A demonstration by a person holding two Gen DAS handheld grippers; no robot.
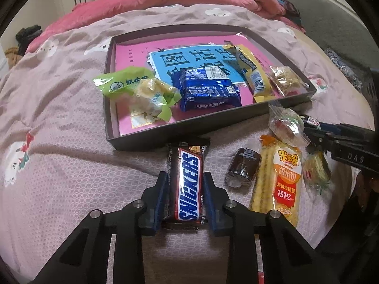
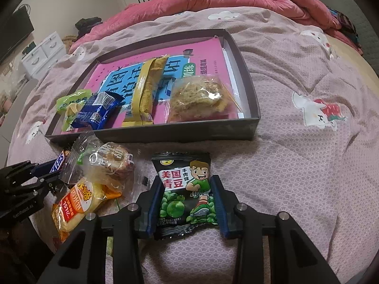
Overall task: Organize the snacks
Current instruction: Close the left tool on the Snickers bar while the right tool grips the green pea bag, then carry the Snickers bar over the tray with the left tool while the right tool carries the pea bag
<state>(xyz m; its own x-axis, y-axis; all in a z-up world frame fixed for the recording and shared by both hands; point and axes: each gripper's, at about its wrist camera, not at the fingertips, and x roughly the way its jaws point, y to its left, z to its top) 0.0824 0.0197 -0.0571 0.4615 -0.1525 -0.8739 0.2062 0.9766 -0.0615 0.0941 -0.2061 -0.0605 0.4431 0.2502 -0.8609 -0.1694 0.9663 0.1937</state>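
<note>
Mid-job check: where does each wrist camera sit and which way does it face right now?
Left wrist: behind the left gripper, facing the tray; its fingers clamp the Snickers bar; right gripper at the right edge.
Right wrist: behind the right gripper, facing the same tray; fingers flank the green pea packet.
Shared: tray, rice cracker pack.

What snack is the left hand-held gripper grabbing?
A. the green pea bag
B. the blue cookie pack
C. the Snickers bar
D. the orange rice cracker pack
C. In the left wrist view, the Snickers bar sits squeezed between the two fingers of the left hand-held gripper, on the bed in front of the box; the green pea bag is in the right hand-held gripper instead.
</note>
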